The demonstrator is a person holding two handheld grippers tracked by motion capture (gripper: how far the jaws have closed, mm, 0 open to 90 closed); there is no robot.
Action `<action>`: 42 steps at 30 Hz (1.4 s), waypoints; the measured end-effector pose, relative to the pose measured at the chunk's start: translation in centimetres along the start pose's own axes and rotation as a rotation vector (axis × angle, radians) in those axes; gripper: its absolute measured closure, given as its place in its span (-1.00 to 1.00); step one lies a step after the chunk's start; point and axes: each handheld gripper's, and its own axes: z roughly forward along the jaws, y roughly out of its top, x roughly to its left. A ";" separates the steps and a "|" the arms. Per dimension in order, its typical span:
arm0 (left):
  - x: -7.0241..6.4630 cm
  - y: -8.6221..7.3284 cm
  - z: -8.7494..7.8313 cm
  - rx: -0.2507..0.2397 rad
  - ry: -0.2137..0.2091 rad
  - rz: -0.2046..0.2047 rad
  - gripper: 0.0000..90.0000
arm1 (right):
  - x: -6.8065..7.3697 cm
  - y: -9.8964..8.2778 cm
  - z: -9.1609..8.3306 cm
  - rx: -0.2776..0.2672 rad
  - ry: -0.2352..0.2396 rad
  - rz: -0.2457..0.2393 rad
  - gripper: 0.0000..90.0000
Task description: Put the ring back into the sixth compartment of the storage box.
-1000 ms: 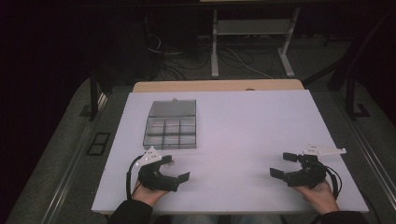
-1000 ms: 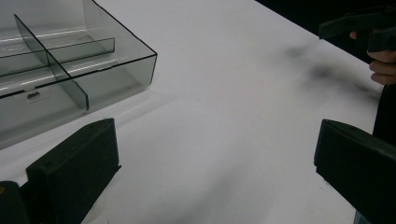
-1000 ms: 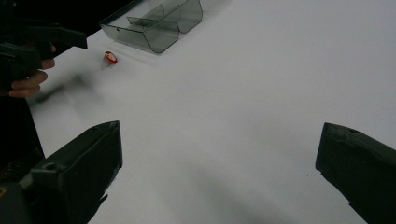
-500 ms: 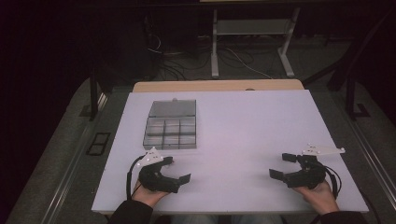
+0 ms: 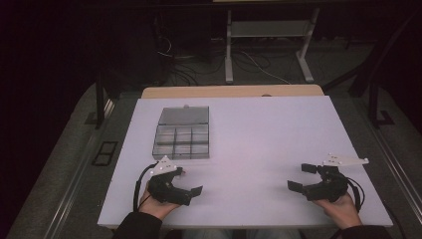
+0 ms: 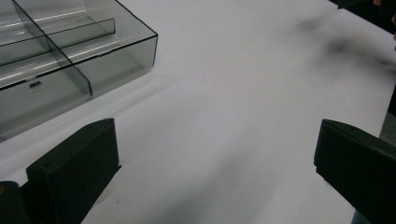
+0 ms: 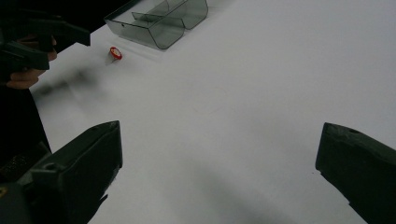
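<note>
A clear plastic compartment box (image 5: 181, 133) with its lid swung open behind it lies on the white table (image 5: 259, 129), left of centre. My left gripper (image 5: 190, 180) rests just in front of the box, open and holding nothing. In the left gripper view its jaws (image 6: 215, 172) stand wide apart over bare table, with the box (image 6: 70, 56) at upper left. My right gripper (image 5: 300, 177) sits near the front right edge, open and holding nothing (image 7: 215, 177). A small red round piece (image 7: 115, 52) lies on the table beside the box (image 7: 159, 21).
The white board lies on a wooden table top (image 5: 231, 91) whose far edge shows behind it. Dark floor, cables and a metal stand (image 5: 268, 30) lie beyond. The left hand with its gripper (image 7: 42, 39) appears at upper left of the right gripper view.
</note>
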 end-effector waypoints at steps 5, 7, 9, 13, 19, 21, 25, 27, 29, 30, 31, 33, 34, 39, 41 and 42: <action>0.4 0.3 -0.2 0.018 0.015 -0.007 -1.00 | 0.0 0.0 0.0 0.001 0.000 0.001 -0.98; 0.6 0.5 -0.3 0.025 0.019 -0.004 -1.00 | 0.0 0.0 0.0 0.001 0.000 0.003 -0.98; 0.7 0.6 -0.4 0.034 0.025 -0.008 -1.00 | 0.0 0.0 0.0 0.002 -0.001 0.002 -0.98; 1.2 1.0 -0.7 0.055 0.029 0.000 -1.00 | 0.0 -0.1 0.0 0.004 -0.001 0.003 -0.98; 1.9 1.6 -0.9 0.083 0.033 0.003 -1.00 | 0.0 -0.1 0.0 0.007 0.000 0.006 -0.98; 2.0 1.7 -0.9 0.083 0.033 0.002 -1.00 | 0.0 -0.1 0.0 0.007 0.000 0.004 -0.98; 2.6 2.0 -0.7 0.104 0.037 0.002 -1.00 | 0.0 -0.1 0.0 0.009 0.001 0.007 -0.98; 2.8 2.0 -0.6 0.112 0.039 0.008 -1.00 | 0.0 -0.1 0.0 0.009 0.001 0.007 -0.98; 3.0 2.1 -0.5 0.119 0.041 0.005 -1.00 | 0.0 -0.1 0.0 0.009 0.001 0.007 -0.98; 3.2 2.1 -0.5 0.125 0.040 0.009 -1.00 | 0.0 -0.1 0.0 0.009 0.001 0.007 -0.98; 3.4 2.1 -0.4 0.132 0.041 0.003 -1.00 | 0.0 -0.1 0.0 0.009 0.000 0.005 -0.98; 3.6 2.1 -0.2 0.139 0.040 0.002 -1.00 | 0.0 -0.1 0.0 0.009 0.000 0.005 -0.98; 3.8 2.2 0.0 0.145 0.034 -0.004 -1.00 | 0.0 -0.1 0.0 0.009 0.000 0.005 -0.98; 4.3 2.2 0.3 0.165 0.034 -0.001 -1.00 | -0.1 -0.2 0.0 0.010 -0.001 0.000 -0.98; 4.4 2.1 0.4 0.168 0.034 -0.003 -1.00 | -0.1 -0.2 0.0 0.011 -0.002 0.001 -0.98; 4.5 2.2 0.4 0.173 0.033 0.000 -1.00 | -0.1 -0.2 0.0 0.010 -0.002 -0.001 -0.98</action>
